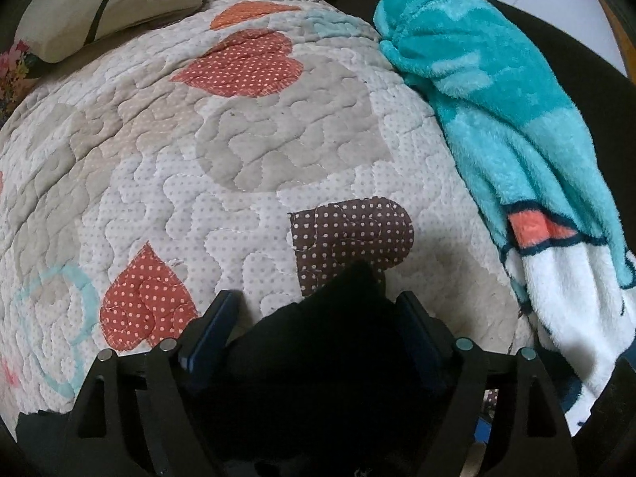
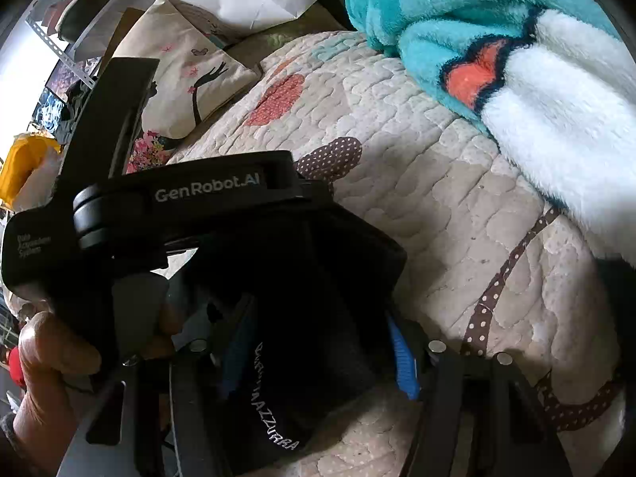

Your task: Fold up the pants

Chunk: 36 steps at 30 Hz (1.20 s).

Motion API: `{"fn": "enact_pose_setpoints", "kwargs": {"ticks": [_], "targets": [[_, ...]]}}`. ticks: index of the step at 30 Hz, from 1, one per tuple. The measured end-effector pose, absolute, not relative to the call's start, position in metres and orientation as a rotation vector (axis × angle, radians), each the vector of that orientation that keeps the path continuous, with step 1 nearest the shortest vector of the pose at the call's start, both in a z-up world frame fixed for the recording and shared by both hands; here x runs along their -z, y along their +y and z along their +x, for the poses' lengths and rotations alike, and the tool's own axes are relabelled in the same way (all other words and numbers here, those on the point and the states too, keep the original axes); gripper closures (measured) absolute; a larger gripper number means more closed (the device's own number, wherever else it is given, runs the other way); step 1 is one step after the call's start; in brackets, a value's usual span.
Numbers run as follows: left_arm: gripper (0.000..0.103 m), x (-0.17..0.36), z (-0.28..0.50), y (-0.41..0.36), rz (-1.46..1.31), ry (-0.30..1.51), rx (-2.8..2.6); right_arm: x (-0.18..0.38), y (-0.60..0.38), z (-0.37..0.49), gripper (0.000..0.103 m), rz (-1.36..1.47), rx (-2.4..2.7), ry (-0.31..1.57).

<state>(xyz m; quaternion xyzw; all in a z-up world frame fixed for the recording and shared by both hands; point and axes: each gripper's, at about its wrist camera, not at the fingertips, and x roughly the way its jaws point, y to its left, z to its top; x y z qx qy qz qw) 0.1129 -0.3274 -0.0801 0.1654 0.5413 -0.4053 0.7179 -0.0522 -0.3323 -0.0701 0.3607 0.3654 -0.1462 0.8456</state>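
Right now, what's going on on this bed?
A person is folding black pants on a heart-patterned quilt, with a two-finger gripper in each hand. Dark fabric sits between the fingers of both the left gripper and the right gripper; whether either is clamped is unclear. The left gripper and its hand show in the right view. A teal fleece blanket lies beside them.
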Motion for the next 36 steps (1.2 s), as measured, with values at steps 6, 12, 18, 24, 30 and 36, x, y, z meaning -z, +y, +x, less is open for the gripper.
{"fn": "enact_pose_setpoints", "kwargs": {"ticks": [6, 12, 18, 24, 30, 36], "targets": [[0.042, 0.083, 0.1, -0.345, 0.481, 1.151, 0.899, 0.07, -0.328, -0.053, 0.036, 0.746, 0.308, 0.774], [0.063, 0.077, 0.104, -0.336, 0.435, 1.172, 0.91, 0.066, -0.325, -0.045, 0.058, 0.708, 0.283, 0.832], [0.068, 0.067, 0.103, -0.332, 0.414, 1.157, 0.892, 0.057, -0.332, -0.046, 0.082, 0.723, 0.287, 0.825], [0.069, 0.052, 0.105, -0.316, 0.385, 1.141, 0.885, 0.051, -0.335, -0.047, 0.083, 0.753, 0.265, 0.808], [0.069, 0.031, 0.101, -0.296, 0.354, 1.124, 0.867, 0.041, -0.331, -0.051, 0.084, 0.741, 0.238, 0.788], [0.069, 0.013, 0.101, -0.272, 0.333, 1.109, 0.835, 0.029, -0.32, -0.051, 0.084, 0.743, 0.195, 0.762]]}}
